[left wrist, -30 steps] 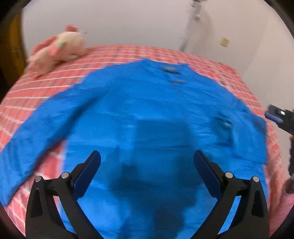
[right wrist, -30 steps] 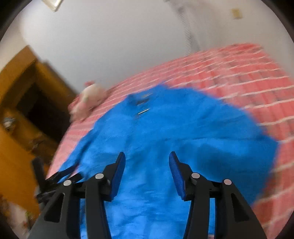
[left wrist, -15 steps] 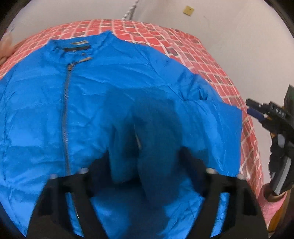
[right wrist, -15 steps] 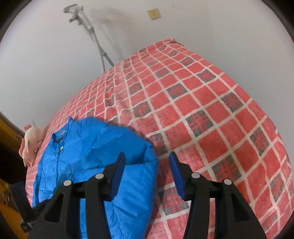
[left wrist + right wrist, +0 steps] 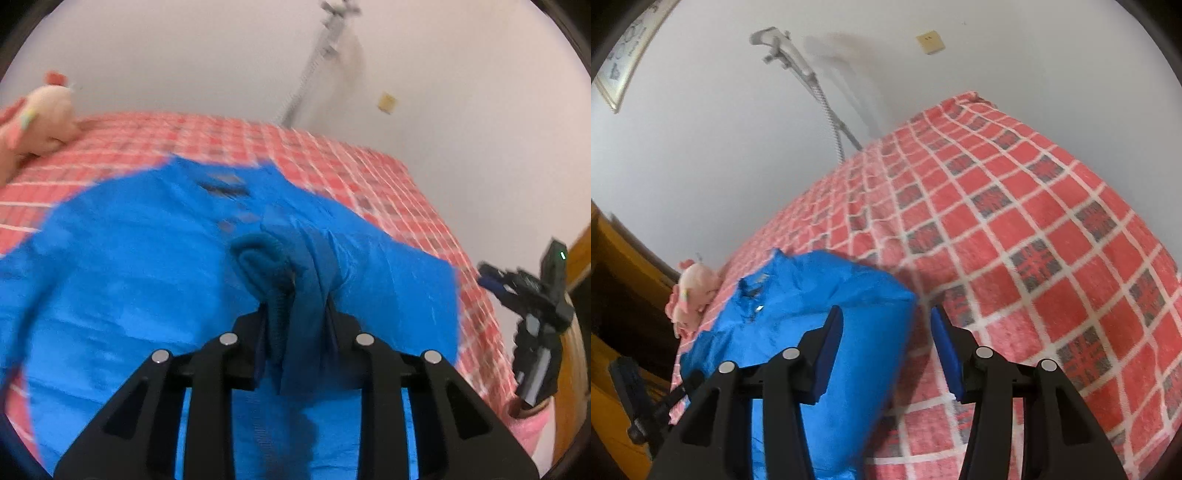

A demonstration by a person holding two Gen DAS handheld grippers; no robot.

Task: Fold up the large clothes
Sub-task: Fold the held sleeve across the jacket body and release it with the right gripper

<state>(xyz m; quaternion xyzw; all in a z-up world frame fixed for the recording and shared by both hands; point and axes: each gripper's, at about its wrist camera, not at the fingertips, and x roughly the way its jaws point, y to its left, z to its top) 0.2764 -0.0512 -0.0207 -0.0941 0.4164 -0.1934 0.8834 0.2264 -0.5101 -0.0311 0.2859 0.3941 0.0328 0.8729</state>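
Left tongs (image 5: 295, 314) closing on a bunched fold of the bright blue padded zip-front jacket (image 5: 129, 277): dark ribbed cuff and gathered sleeve fabric wedged between the two black jaws, pads pressed against it on both sides. Rest of that jacket spread flat beneath and beyond these tongs, front up, collar and zipper top straight ahead of the fingertips, though blurred. Jacket lying on the red, white and grey checked bed blanket (image 5: 388, 184), which shows past the collar and off to the right of the tongs. Far left beyond the jacket, a pale pink plush toy (image 5: 37, 118) resting on the blanket near the wall. Further back, a white wall with a grey metal hose and bracket (image 5: 325, 55) and a small beige wall plate (image 5: 386, 101).

Right tongs (image 5: 884, 341) parted about halfway, blue pads apart with nothing gripped; folded outer edge of the jacket lying under the left pad and ending in the gap between the two, checked blanket under the right pad. Ahead and left of these tongs, the collar, then the plush toy at the bed's edge. Straight ahead and right, open blanket running to the wall. At the left wrist view's right edge, the right tongs seen beside the bed, well apart from the held fold.
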